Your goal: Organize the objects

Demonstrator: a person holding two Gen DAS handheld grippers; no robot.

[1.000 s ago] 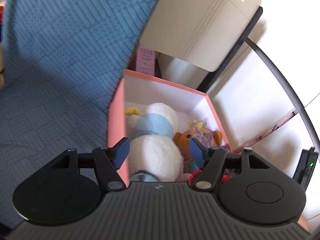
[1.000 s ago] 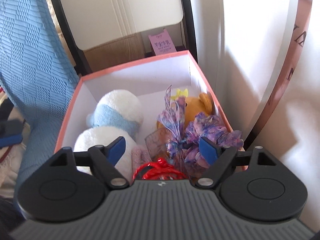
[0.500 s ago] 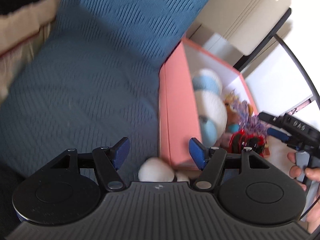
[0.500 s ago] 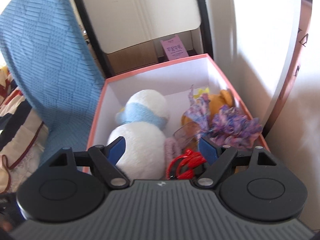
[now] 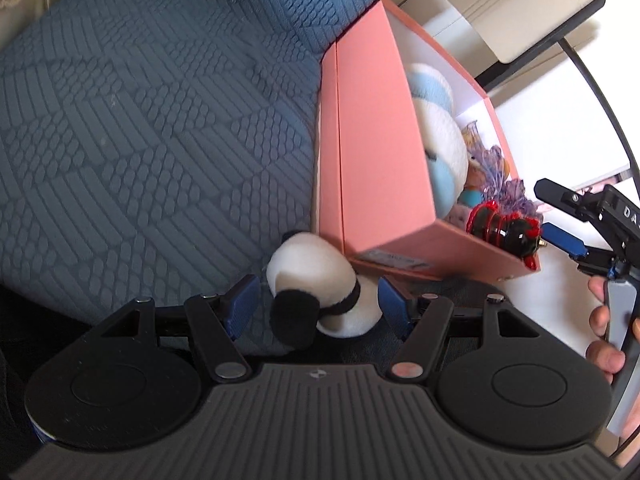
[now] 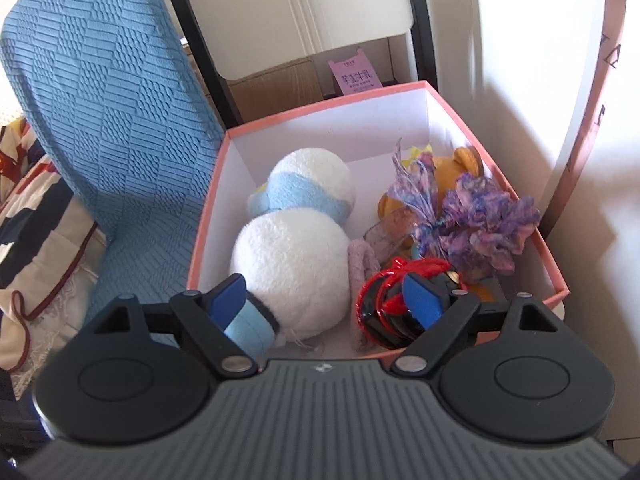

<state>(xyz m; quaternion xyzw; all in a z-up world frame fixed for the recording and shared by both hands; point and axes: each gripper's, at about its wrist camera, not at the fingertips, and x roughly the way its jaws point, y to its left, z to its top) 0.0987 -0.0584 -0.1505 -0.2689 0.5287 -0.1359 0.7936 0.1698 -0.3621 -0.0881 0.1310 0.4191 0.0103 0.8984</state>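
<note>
Panda plush lies on the blue textured cover, just beside the near-left corner of the pink box, outside it. Long axis runs approx far-left to near-right; black ear/limb end points near, toward the camera. Left tool straddles it w/ jaws partly open, a blue pad each side; can't tell if the pads touch the fur, no squeeze visible. Left view only: the panda, plus right tool in a hand at the box's right end. Right view only: box interior from above — white-and-blue plush, purple yarn bundle, orange bear, red-black item. Right tool hangs over the box's near end, jaws opening wide, gripping nothing.
</note>
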